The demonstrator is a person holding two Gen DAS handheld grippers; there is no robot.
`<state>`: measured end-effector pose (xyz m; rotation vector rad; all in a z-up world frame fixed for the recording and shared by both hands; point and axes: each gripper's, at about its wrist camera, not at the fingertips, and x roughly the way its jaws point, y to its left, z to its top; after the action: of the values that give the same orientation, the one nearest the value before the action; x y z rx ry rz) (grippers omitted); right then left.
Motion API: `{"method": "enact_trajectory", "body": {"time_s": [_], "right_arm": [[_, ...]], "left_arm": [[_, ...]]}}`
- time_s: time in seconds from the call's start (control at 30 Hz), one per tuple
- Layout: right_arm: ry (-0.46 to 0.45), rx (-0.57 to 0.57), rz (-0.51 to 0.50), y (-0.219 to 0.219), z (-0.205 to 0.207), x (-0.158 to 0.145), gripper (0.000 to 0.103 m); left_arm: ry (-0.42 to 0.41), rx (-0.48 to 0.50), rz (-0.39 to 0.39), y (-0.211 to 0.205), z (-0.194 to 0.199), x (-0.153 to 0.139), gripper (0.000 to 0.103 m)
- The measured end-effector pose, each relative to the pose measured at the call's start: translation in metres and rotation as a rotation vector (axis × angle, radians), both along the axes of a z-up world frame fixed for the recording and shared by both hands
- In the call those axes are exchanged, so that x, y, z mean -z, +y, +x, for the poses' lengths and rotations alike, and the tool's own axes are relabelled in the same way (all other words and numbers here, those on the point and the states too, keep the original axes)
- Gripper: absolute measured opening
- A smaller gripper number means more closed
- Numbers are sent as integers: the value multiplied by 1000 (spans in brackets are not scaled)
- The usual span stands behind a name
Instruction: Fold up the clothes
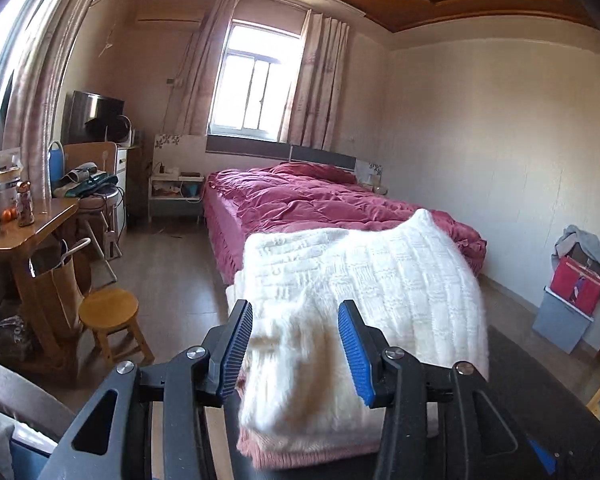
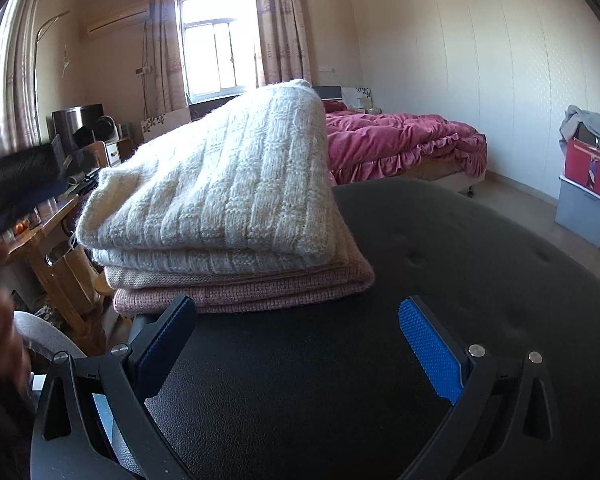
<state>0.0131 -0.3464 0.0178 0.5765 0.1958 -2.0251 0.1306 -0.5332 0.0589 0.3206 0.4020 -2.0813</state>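
No legible text, label, brand or number anywhere; packets on desk [image 1: 28, 228] too blurred.

The pink knit [image 1: 300, 450] under the white sweater [image 1: 364, 280] shows only as a thin edge in the left wrist view; the sweater covers the rest. The sweater's near corner is blurred between the left gripper [image 1: 296, 350] fingers, so contact with the pads cannot be determined. The black padded surface [image 2: 440, 280] is cut off by the lower and right edges of the right wrist view. A blurred hand [image 2: 4, 340] sits at that view's left edge, mostly out of frame. Items on the wooden table [image 1: 32, 228] are too small to identify. The sweater hides the near end of the bed [image 1: 300, 200].
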Motion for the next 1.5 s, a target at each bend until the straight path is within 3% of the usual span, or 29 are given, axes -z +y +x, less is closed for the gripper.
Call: {"method": "enact_trajectory", "body": {"time_s": [0.13,0.2,0.37,0.6,0.8,0.93,1.0,1.07,1.2,1.27,1.5], "right_arm": [[17,-9,10,-2,4,-1,103],[16,-10,12,-2,4,0,103],[2,-8,13,-2,1,1,103],[2,-9,12,-2,1,1,103],[2,-8,7,-2,2,2,103],[9,-7,9,-3,4,2,103],[12,-7,10,-2,5,2,103],[12,-8,10,-3,5,2,103],[6,-7,9,-2,3,2,103],[3,-7,9,-2,2,2,103],[6,-11,10,-3,3,2,103]], "left_arm": [[-99,13,102,-39,-10,27,40],[-78,33,132,-45,-5,50,41],[-52,53,64,-37,3,64,42],[116,65,179,-47,51,69,48],[217,4,177,-32,90,59,46],[165,-5,2,-15,81,25,43],[80,3,-82,-7,59,11,43],[-9,19,-105,-10,37,9,43],[-142,-4,0,-35,16,37,38],[-111,13,72,-46,21,56,38],[-67,27,32,-37,33,56,44]]}}
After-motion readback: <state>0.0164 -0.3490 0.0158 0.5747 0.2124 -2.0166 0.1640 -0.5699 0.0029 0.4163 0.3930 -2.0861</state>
